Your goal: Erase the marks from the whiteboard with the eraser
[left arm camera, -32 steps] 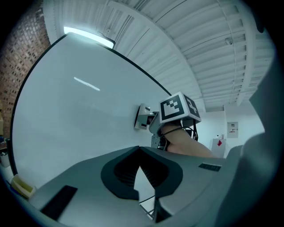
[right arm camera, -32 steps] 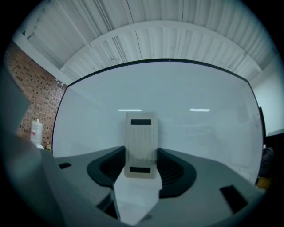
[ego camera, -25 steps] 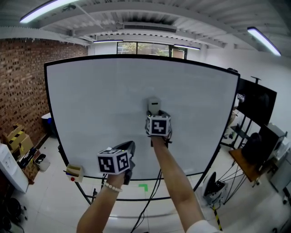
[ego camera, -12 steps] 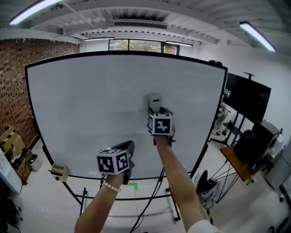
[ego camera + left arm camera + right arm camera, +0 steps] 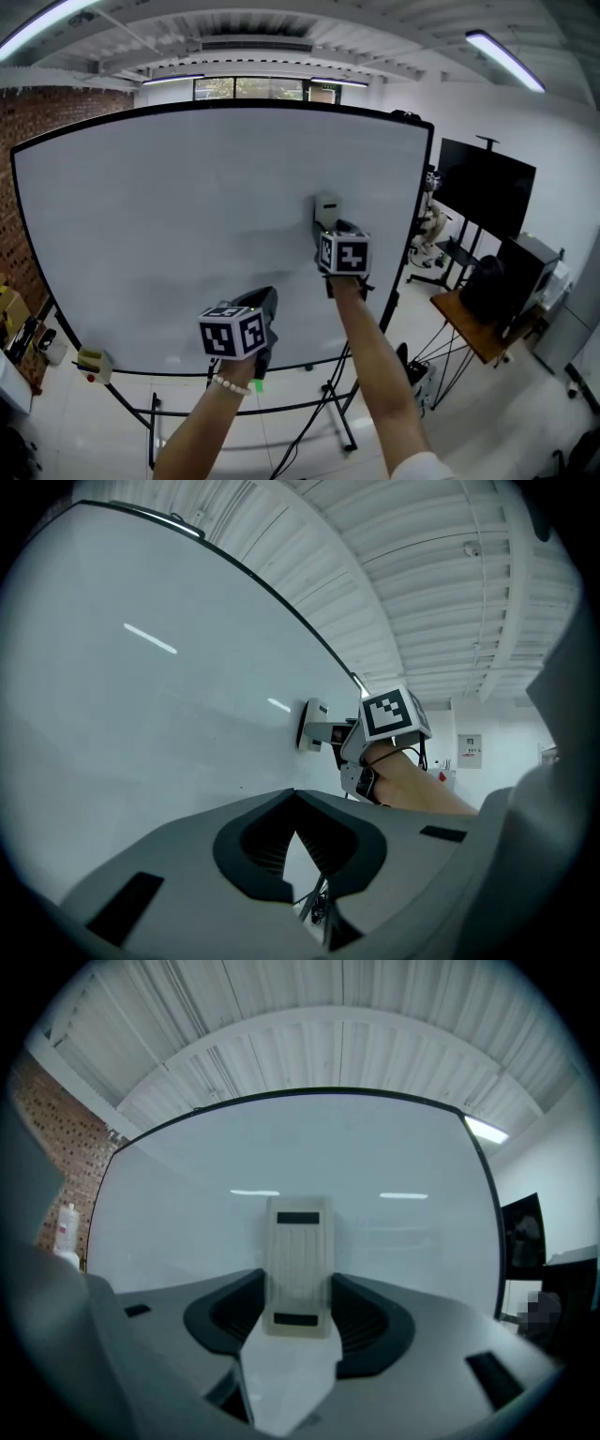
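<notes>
Clamping the eraser (image 5: 298, 1260), seemingly against the whiteboard (image 5: 187, 206), right gripper (image 5: 333, 234); left gripper (image 5: 295, 803) closed, empty.

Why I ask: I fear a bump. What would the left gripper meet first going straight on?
Probably the whiteboard, close beside the eraser held by the right gripper; depth is unclear, so it might strike the eraser itself.

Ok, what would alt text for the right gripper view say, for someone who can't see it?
The right gripper clamps a pale eraser against a large whiteboard that looks clean; brick wall at far left.
</notes>
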`<action>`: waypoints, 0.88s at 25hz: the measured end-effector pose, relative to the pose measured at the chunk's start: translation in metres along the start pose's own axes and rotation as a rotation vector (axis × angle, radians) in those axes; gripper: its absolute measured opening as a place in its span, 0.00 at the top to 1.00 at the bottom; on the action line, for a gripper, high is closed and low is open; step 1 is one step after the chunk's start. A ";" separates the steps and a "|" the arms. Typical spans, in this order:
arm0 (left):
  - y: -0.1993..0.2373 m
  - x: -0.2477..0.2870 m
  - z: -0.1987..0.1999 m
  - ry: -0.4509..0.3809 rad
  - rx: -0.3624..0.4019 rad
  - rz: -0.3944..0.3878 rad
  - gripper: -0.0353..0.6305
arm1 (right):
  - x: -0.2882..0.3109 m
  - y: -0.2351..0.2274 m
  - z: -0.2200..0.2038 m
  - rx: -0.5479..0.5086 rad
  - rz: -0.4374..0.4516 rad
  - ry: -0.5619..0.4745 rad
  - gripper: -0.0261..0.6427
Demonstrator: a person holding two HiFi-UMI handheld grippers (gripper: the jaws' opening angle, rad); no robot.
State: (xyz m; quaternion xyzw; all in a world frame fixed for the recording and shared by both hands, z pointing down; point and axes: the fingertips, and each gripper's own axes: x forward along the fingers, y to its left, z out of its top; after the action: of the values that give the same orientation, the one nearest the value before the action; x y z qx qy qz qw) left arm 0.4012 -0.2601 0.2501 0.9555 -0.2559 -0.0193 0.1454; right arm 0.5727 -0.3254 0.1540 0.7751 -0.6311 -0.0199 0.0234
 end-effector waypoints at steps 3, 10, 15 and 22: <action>-0.014 0.017 -0.007 0.014 0.002 -0.027 0.97 | -0.002 -0.033 -0.003 0.004 -0.018 -0.001 0.59; -0.034 0.048 -0.021 0.040 0.010 -0.067 0.97 | -0.008 -0.122 -0.007 0.005 -0.066 0.007 0.59; -0.039 0.063 -0.028 0.054 0.008 -0.088 0.97 | -0.011 -0.160 -0.009 0.005 -0.066 0.007 0.59; -0.054 0.084 -0.033 0.059 0.020 -0.122 0.97 | -0.012 -0.200 -0.015 0.009 -0.060 0.013 0.59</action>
State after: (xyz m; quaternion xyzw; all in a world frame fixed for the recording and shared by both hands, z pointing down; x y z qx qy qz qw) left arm 0.5040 -0.2487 0.2691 0.9709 -0.1929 0.0028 0.1419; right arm 0.7662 -0.2727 0.1565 0.7938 -0.6076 -0.0128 0.0235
